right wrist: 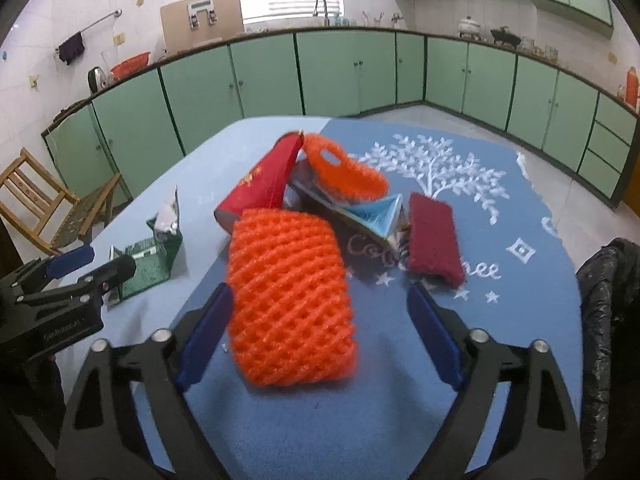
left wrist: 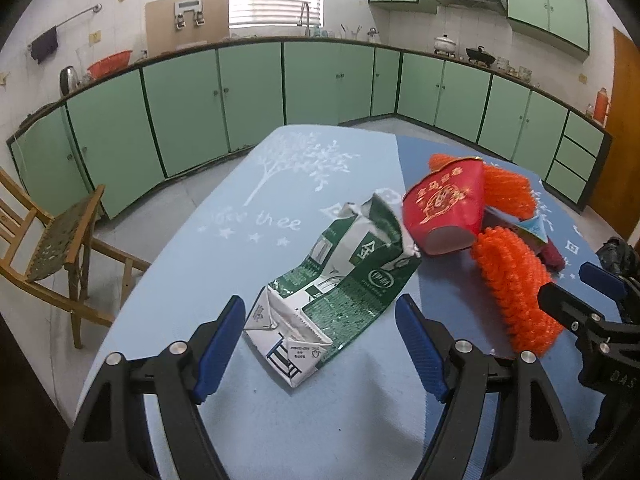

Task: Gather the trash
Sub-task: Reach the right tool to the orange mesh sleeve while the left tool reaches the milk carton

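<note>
A crushed green and white carton [left wrist: 336,292] lies on the blue tablecloth [left wrist: 248,408], its near end between the spread fingers of my open left gripper [left wrist: 320,344]. Beyond it sit a red paper cup [left wrist: 444,208] on its side and orange foam fruit nets [left wrist: 516,292]. In the right wrist view the nearest orange net [right wrist: 290,300] lies between the fingers of my open right gripper [right wrist: 320,338]. Behind it are the red cup [right wrist: 260,186], a second orange net [right wrist: 344,174], a crumpled blue wrapper [right wrist: 376,218] and a dark red pad [right wrist: 434,240]. The carton [right wrist: 154,256] shows at the left.
A wooden chair [left wrist: 52,248] stands left of the table. Green cabinets [left wrist: 248,92] run along the walls. A black plastic bag [right wrist: 608,304] hangs at the table's right edge. The other gripper [left wrist: 588,312] reaches in from the right in the left wrist view.
</note>
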A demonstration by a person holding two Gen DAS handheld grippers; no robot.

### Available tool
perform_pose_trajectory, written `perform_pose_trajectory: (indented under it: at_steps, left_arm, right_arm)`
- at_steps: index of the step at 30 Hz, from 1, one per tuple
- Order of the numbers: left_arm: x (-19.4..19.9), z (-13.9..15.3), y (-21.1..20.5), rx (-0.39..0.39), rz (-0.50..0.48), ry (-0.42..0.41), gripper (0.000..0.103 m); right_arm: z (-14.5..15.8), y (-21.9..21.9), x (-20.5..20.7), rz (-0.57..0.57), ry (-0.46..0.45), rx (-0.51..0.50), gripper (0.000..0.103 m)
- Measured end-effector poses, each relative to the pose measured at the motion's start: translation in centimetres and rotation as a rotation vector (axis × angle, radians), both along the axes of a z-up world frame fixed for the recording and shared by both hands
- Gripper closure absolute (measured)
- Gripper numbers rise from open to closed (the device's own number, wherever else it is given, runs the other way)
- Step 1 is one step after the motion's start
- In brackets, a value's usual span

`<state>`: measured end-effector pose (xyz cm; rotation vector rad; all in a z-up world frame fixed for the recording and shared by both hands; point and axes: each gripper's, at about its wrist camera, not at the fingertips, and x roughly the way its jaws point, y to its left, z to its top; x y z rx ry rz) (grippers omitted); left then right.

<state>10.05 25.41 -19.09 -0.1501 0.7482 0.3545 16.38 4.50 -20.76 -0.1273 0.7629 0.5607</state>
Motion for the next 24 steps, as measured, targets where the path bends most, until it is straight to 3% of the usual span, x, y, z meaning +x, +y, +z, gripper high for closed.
perform_pose_trajectory:
  at_steps: [4,6,7,9,14,17,24]
  left_arm:
    - [0.3,-0.7,0.4,-0.013,0.001,0.014,0.027]
    - [0.3,-0.7,0.6,-0.028,0.006,0.015,0.027]
    - [0.3,-0.5,0.6,-0.038,0.004,0.004,0.027]
    - [0.5,-0.1,0.2,-0.032,-0.006,-0.008,0.027]
    - [1.7,0.1,-1.1,-0.027,-0.035,-0.014,0.027]
    - [2.5,-0.1,-1.5,-0.032,-0.035,-0.007,0.027]
    - [3.9,-0.6,-2.4,-0.013,-0.023,0.012,0.027]
  right_arm:
    - [-0.7,0.4,0.1,0.018,0.024,-0.007,0.028]
    - [-0.7,0.5,0.2,0.03,0.033,-0.002,0.037]
    - [-0.9,0.6,0.2,0.041,0.046,-0.001,0.051]
    - [-1.1,0.7,0.4,0.055,0.068,0.001,0.055]
    - [-0.8,-0.5,0.4,0.038,0.067,0.025,0.084]
    - [-0.4,-1.7,0.4,0.028,0.065,0.035,0.089]
    - [-0.5,-2.2,0.3,0.026,0.076,0.051,0.089]
